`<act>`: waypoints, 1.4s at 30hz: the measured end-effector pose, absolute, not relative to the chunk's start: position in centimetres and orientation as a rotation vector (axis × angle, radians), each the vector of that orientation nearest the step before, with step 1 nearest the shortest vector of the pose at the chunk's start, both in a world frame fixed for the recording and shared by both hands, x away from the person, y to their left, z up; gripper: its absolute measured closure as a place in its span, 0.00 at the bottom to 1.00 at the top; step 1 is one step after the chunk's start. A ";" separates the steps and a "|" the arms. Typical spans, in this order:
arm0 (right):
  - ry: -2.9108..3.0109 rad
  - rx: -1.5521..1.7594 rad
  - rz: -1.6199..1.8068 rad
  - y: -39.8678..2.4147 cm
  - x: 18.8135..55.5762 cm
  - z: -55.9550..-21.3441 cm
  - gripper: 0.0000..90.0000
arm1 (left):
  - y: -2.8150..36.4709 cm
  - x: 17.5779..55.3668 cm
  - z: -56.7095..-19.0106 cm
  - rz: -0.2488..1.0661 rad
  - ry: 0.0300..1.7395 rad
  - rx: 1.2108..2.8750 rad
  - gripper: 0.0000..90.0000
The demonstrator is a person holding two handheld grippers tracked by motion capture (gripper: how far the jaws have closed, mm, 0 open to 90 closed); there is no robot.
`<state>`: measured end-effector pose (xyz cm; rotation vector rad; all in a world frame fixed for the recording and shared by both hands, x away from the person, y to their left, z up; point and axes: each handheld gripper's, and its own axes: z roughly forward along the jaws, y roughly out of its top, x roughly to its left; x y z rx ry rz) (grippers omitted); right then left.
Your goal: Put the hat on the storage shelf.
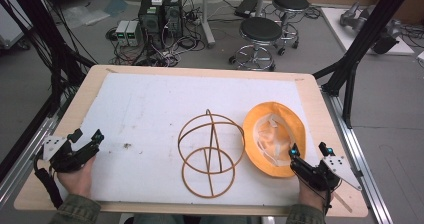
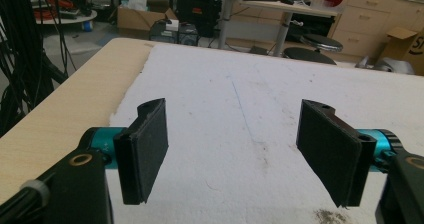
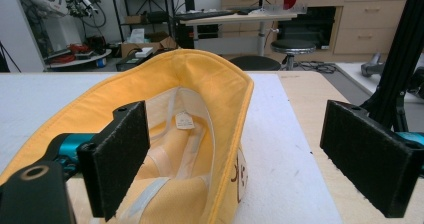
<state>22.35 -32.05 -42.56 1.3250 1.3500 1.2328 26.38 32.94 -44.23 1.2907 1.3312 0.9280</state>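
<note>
An orange bucket hat (image 1: 274, 136) lies upside down on the white mat (image 1: 165, 109), its pale lining up. Left of it rests a wooden wire-like hat stand (image 1: 210, 151) made of thin hoops. My right gripper (image 1: 306, 158) is open at the hat's near rim; in the right gripper view the hat (image 3: 200, 114) brim stands between the jaws, nearer the left pad (image 3: 122, 156), and not pinched. My left gripper (image 1: 85, 139) is open near the table's left front corner; in the left gripper view its pads (image 2: 145, 149) frame bare mat.
The mat covers a wooden table (image 1: 85, 89) with edges close to both hands. A dark smudge (image 1: 127, 145) marks the mat near the left gripper. Black frame posts (image 1: 357, 49) rise at the right. Stools (image 1: 260, 34) and electronics (image 1: 160, 14) stand on the floor beyond.
</note>
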 end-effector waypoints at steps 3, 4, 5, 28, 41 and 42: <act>1.350 1.326 1.232 -32.0 22.3 -42.5 0.12 | 32.9 26.4 -44.3 0.923 1.333 1.288 0.32; 1.351 1.325 1.231 -32.0 22.3 -42.5 0.12 | 33.0 26.4 -44.3 0.919 1.332 1.288 0.32; 1.351 1.325 1.231 -32.0 22.3 -42.5 0.12 | 33.0 26.4 -44.3 0.916 1.331 1.288 0.32; 1.349 1.319 1.230 -32.0 22.2 -42.5 0.12 | 33.0 26.5 -44.3 0.900 1.335 1.281 0.32; 1.340 1.313 1.272 -31.7 22.9 -41.3 0.12 | 32.6 26.6 -44.4 0.885 1.324 1.296 0.32; 1.345 1.311 1.269 -31.7 23.1 -41.2 0.12 | 32.6 26.6 -44.4 0.884 1.325 1.294 0.32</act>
